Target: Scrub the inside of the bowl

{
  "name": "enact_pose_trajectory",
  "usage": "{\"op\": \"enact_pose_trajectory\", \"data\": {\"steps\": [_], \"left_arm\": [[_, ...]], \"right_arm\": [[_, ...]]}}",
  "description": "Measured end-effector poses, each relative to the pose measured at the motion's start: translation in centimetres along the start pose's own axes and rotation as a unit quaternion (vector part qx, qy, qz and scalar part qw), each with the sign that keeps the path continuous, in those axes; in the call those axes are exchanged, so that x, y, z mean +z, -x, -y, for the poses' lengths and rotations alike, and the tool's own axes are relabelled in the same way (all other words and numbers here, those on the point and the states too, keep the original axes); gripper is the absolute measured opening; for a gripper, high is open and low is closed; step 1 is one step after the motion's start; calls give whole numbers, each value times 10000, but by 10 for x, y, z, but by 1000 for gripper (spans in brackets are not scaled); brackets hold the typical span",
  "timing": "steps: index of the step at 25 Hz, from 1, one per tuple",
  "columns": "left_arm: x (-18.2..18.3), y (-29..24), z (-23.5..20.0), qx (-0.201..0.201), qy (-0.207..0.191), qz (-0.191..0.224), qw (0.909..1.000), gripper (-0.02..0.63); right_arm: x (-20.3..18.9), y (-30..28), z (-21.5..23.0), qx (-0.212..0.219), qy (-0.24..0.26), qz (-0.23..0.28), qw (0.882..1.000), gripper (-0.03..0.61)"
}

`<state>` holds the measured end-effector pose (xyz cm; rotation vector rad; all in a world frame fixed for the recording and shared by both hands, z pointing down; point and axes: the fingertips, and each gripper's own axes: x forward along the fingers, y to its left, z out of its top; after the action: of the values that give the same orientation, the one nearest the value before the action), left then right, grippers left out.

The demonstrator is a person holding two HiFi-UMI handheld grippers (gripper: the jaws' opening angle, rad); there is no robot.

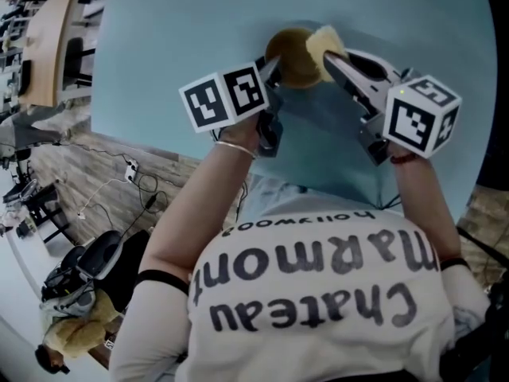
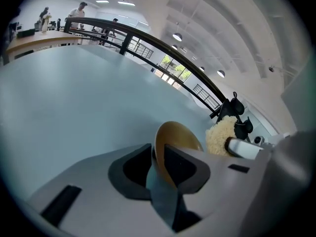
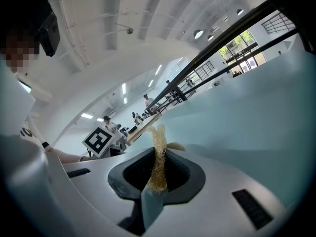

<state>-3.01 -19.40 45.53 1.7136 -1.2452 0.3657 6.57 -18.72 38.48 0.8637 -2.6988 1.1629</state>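
Observation:
A brown bowl (image 1: 291, 60) stands on the pale blue table (image 1: 183, 30) at the far middle. My left gripper (image 1: 270, 70) is at the bowl's left rim. In the left gripper view the rim of the bowl (image 2: 180, 135) sits between the jaws of that gripper (image 2: 159, 158), which close on it. My right gripper (image 1: 330, 60) reaches in from the right, shut on a pale yellow fibrous sponge (image 1: 324, 43) at the bowl's right rim. The sponge (image 3: 159, 154) stands up between the right gripper's (image 3: 159, 176) jaws. The same sponge (image 2: 219, 135) shows beside the bowl.
The table's left edge (image 1: 94, 94) drops to a wooden floor with cables (image 1: 135, 177) and a dark office chair (image 1: 87, 261). Long desks (image 1: 48, 38) stand further left. The person's torso in a white shirt (image 1: 318, 285) fills the near side.

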Motion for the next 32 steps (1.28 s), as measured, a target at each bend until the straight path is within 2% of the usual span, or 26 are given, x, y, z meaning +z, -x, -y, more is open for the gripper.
{"op": "enact_pose_trajectory", "data": {"steps": [1, 4, 8, 13, 18, 23, 28, 32], "left_arm": [[1, 1, -1, 38, 13, 26, 10000, 59], [5, 2, 5, 17, 52, 110, 9999, 32], [10, 5, 22, -52, -138, 280, 9995, 32], [11, 8, 39, -34, -626, 443, 9971, 32], [8, 12, 52, 50, -1051, 456, 9934, 32], [-9, 15, 60, 3, -1176, 397, 9923, 40], [-17, 20, 68, -144, -1110, 400, 9929, 52], [-17, 27, 69, -149, -1241, 473, 9910, 54]], "right_arm": [[-4, -3, -2, 28, 63, -72, 10000, 63], [-10, -8, -6, 102, 243, -247, 9993, 63], [-12, -9, -4, 132, 250, -304, 9991, 63], [-17, -9, -1, 165, 250, -393, 9988, 63], [-18, -10, -1, 111, 596, -572, 9965, 63], [-32, -5, 0, 10, 928, -716, 9931, 63], [-47, -4, 5, -18, 899, -975, 9912, 63], [-49, -5, 5, -25, 797, -950, 9923, 63]]}}
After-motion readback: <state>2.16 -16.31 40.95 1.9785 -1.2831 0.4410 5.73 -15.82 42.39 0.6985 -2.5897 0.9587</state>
